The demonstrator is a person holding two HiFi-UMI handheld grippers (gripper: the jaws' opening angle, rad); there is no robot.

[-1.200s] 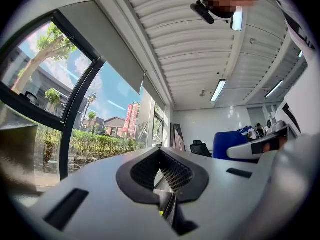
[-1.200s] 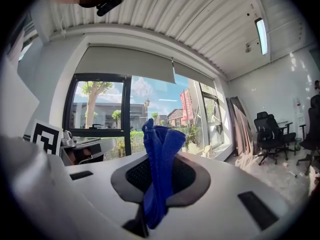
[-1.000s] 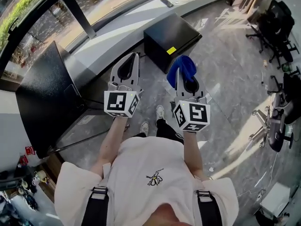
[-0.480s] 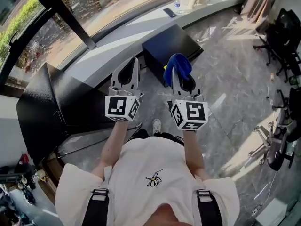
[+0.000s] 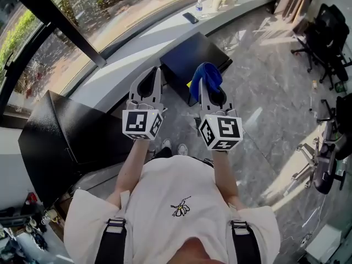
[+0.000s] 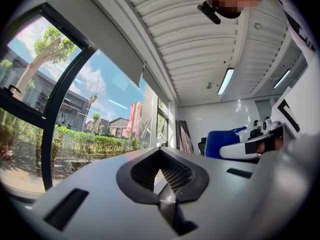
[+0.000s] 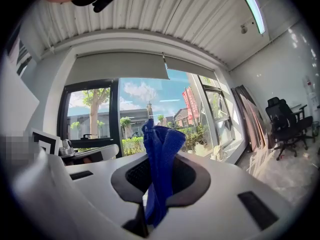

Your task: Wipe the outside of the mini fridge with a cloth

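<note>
The mini fridge (image 5: 190, 56) is a black box on the floor by the window ledge, just ahead of both grippers. My right gripper (image 5: 202, 82) is shut on a blue cloth (image 5: 207, 76), which bunches above its jaws and overlaps the fridge's front edge in the head view. The cloth (image 7: 160, 164) stands up between the shut jaws of the right gripper (image 7: 156, 159) in its own view. My left gripper (image 5: 157, 70) is shut with nothing in it, level with the right one. Its jaws (image 6: 160, 151) point at the windows, with the blue cloth (image 6: 220, 143) at the right.
A large black panel (image 5: 60, 136) stands at the left near the window. The long white ledge (image 5: 126, 45) carries a phone (image 5: 190, 18) and a bottle (image 5: 199, 6). Office chairs (image 5: 324, 32) and gear stand at the right on the grey marble floor (image 5: 264, 92).
Both grippers keep their pose and the cloth stays held. The view has shifted as the person steps forward; the black panel at the left sits lower in view.
</note>
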